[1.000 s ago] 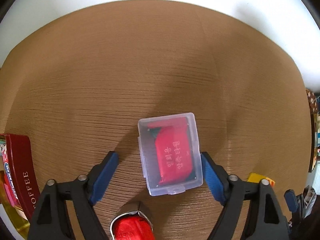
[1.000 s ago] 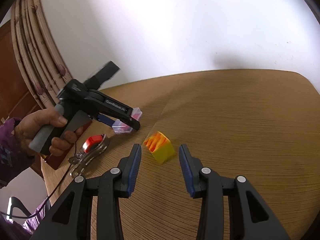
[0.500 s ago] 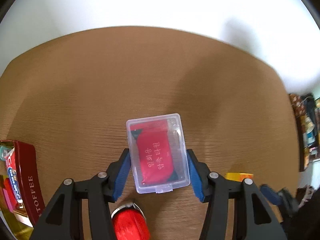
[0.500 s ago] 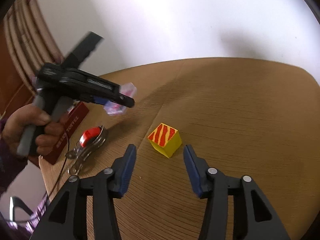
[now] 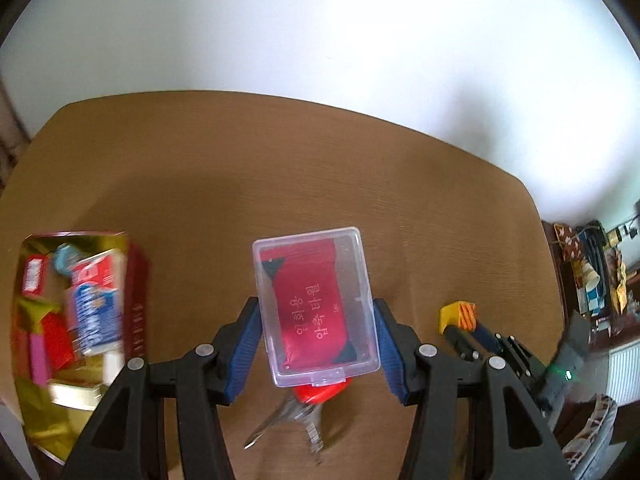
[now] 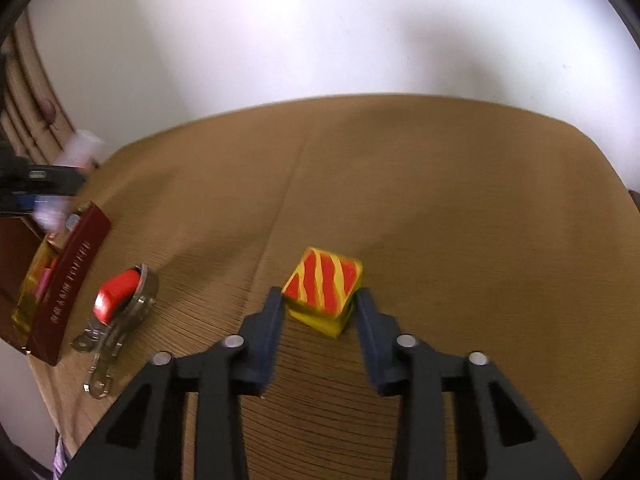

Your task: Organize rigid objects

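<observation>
Table (image 6: 440, 184), layout taken from the striped cube (image 6: 323, 290), right wrist view: cube stood on the near middle of the tabletop, between the right gripper's (image 6: 318, 312) fingers. Can opener (image 6: 116, 308) lay on the table well left of the cube; open tin (image 6: 60, 280) of packets stood further left at the table's edge. Clear case (image 5: 314, 306) was off the table, between the left gripper's (image 5: 314, 346) fingers, above the can opener in the left wrist view.

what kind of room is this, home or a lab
Most likely a lived-in home: a wooden table against a plain white wall, a cluttered shelf to the right, and a toffee tin full of household bits.
</observation>
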`<state>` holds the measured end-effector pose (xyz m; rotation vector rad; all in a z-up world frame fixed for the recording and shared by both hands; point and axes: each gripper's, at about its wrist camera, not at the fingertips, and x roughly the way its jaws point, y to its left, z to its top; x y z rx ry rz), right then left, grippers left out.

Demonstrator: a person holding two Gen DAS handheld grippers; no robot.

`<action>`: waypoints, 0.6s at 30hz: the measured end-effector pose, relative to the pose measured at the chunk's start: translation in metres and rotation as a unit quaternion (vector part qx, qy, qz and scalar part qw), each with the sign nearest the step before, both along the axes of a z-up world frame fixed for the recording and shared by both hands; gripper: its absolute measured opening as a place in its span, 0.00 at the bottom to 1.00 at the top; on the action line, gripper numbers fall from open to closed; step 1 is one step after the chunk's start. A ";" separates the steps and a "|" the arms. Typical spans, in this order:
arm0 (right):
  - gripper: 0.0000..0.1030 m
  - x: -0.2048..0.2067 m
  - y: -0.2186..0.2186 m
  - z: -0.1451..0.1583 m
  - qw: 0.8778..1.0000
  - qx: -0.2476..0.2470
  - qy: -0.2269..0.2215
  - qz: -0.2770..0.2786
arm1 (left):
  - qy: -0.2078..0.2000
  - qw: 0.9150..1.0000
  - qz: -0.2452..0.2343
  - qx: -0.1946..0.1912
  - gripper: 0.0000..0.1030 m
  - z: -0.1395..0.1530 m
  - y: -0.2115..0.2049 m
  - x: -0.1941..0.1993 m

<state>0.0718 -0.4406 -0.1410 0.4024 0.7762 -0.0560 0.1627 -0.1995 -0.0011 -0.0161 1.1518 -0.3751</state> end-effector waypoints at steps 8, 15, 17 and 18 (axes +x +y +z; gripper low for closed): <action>0.27 -0.013 0.001 0.014 1.000 -0.013 -0.017 0.003 | 0.006 0.998 0.060 -0.004 0.54 0.022 0.084 -0.019; 0.27 -0.028 0.015 0.050 0.998 0.006 -0.051 0.026 | 0.025 0.993 0.110 0.016 0.54 0.017 0.157 -0.036; 0.27 -0.031 0.023 0.062 0.997 0.020 -0.060 0.039 | 0.034 0.992 0.118 0.020 0.54 0.009 0.173 -0.041; 0.27 -0.031 0.029 0.068 0.996 0.025 -0.064 0.047 | 0.037 0.992 0.121 0.024 0.54 0.005 0.176 -0.045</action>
